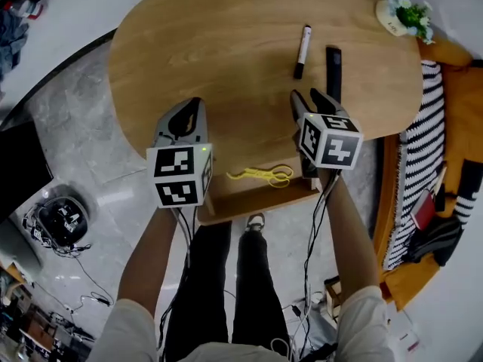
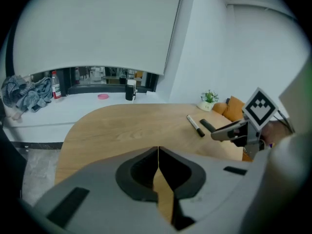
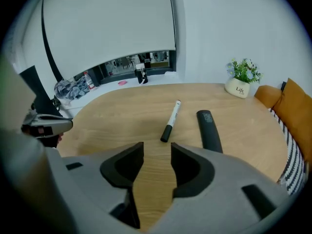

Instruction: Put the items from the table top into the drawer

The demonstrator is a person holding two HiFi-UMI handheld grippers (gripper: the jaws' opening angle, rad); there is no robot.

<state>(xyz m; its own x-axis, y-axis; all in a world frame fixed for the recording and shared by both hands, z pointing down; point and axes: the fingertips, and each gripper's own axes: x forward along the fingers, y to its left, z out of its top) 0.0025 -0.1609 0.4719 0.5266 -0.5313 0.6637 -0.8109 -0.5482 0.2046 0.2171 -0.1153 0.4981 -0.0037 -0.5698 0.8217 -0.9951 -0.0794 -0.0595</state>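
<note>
Head view: oval wooden bench (image 1: 226, 44) fills the upper frame. Two task items are still on it, at upper right of centre: a marker (image 1: 302, 50) with a white barrel and black cap, and just right of it a black bar (image 1: 333, 70), possibly a remote or case. The two lie side by side, not touching. The drawer (image 1: 256, 200) stands pulled out at the bench's lower edge, and a yellow item (image 1: 260, 175), likely scissors, already lies in it. A plant pot (image 1: 404, 15) is at the far upper right. The left hand-held gripper (image 1: 190, 110) is over bare wood at centre left. The right hand-held gripper (image 1: 311, 96) points up-frame, its tips just below the black bar.

Left gripper view: jaws closed together with nothing between them, only wood visible behind. The marker and bar sit at centre right, well apart from this gripper. Judgement: this hand is idle, kept clear of the drawer mouth.

Right gripper view: jaws set fairly wide and empty, bare bench grain between them. The marker's black cap lies just beyond the gap, the bar to its right. Judgement: opened ready for a pick, marker likely first. Task partly done, two items left.
</note>
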